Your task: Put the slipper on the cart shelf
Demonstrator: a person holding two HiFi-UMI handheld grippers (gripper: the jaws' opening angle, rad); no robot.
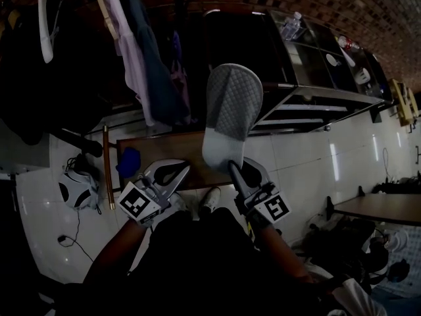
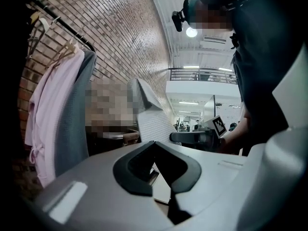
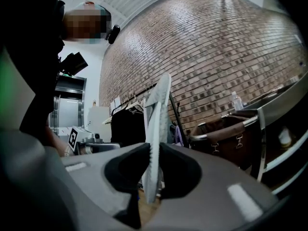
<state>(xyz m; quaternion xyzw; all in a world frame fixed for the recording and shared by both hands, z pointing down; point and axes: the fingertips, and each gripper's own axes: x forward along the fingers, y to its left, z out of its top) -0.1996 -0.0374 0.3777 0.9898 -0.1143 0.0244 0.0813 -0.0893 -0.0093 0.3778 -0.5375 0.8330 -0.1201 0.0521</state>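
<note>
Right gripper (image 1: 231, 166) clamps the slipper (image 1: 230, 110) by its heel, toe aimed at the cart shelf (image 1: 309, 96) ahead; left gripper (image 1: 183, 170) alongside is closed, empty.

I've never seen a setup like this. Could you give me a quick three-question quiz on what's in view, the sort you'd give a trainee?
1. True or false: the right tongs grip the slipper.
2. The slipper is: A) red, B) grey and white, C) green.
3. What hangs from the rail?
Key: 1 true; 2 B; 3 clothes.
</note>
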